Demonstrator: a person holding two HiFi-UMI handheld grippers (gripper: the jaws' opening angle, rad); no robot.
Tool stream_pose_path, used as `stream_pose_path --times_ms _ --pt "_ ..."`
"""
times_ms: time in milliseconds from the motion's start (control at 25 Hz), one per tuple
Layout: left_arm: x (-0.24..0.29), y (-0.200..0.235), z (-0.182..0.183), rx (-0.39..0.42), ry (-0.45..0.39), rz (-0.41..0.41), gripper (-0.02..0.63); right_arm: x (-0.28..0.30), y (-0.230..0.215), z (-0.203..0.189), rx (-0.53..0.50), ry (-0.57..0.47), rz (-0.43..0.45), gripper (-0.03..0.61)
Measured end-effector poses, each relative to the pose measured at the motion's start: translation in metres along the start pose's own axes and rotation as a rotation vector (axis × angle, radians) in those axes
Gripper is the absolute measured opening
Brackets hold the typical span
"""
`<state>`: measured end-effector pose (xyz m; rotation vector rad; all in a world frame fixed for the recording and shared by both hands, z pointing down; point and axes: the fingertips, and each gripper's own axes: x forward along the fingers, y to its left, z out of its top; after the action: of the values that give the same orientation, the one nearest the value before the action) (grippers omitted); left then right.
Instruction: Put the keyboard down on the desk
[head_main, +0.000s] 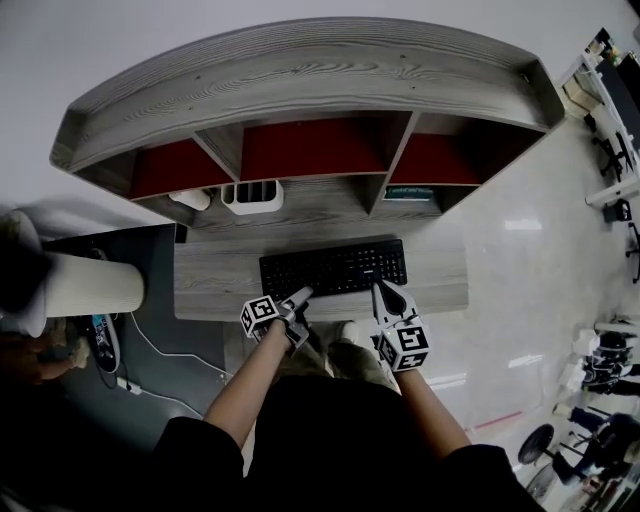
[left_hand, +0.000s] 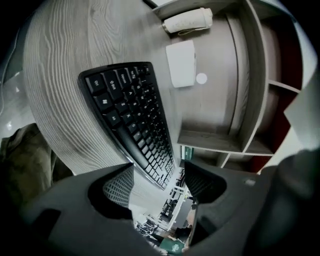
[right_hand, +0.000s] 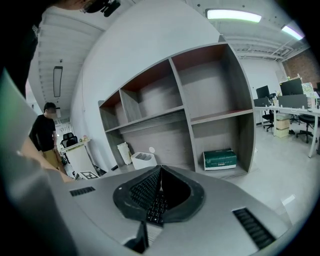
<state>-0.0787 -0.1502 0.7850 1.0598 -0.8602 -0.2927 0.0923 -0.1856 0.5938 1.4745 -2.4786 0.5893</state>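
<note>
The left gripper (left_hand: 157, 176) hovers at the near left corner of the keyboard (head_main: 333, 267), its fingers (left_hand: 118, 186) spread wide with nothing between them. The keyboard lies flat on the wood-grain surface (head_main: 215, 288), mid-width, just on the near side of the shelf unit (head_main: 300, 70). The right gripper (right_hand: 160, 170) sits over the near right edge, fingers closed tip to tip, clamping nothing that shows. The placing looks done; only drawing both grippers clear seems left.

I saw matt keys on the black plastic keyboard (head_main: 333, 268). The grey wood-grain desk (head_main: 215, 285) looked streaked and dull, and the pale tiled floor (head_main: 520, 250) glossy. My left gripper (left_hand: 158, 164) had matt grey jaws with ribbed pads (left_hand: 119, 186).
</note>
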Motion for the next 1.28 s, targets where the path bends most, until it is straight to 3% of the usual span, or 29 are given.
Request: stream_pose_path --times_ms 200,280,400,560,640,800,960,1280 --pt "-0.020 -0.077 -0.008 0.264 -0.053 -0.243 0.307 0.005 0.000 0.008 -0.013 0.016 0.001 0.014" --pt "-0.032 -0.111 -0.013 0.325 -0.095 -0.337 0.295 0.006 0.004 0.020 -0.012 -0.001 0.010 0.014" --pt "-0.053 -0.157 -0.016 0.339 -0.181 -0.461 0.270 0.006 0.007 0.035 0.021 -0.021 0.023 0.014" --pt "-0.079 -0.200 -0.016 0.328 -0.306 -0.559 0.222 0.004 0.007 0.054 0.049 -0.033 0.026 0.014" --pt "-0.089 -0.213 -0.016 0.426 -0.345 -0.534 0.186 0.004 0.009 0.069 0.028 -0.055 0.030 0.014" --pt "-0.112 -0.243 -0.018 0.748 -0.428 -0.463 0.115 0.003 0.012 0.095 -0.032 -0.098 0.030 0.014" --pt "-0.123 -0.267 -0.020 1.007 -0.490 -0.363 0.055 0.007 0.009 0.095 -0.061 -0.096 0.031 0.014" --pt "-0.121 -0.279 -0.008 1.213 -0.540 -0.244 0.029 0.009 0.004 0.098 -0.110 -0.097 0.023 0.014"
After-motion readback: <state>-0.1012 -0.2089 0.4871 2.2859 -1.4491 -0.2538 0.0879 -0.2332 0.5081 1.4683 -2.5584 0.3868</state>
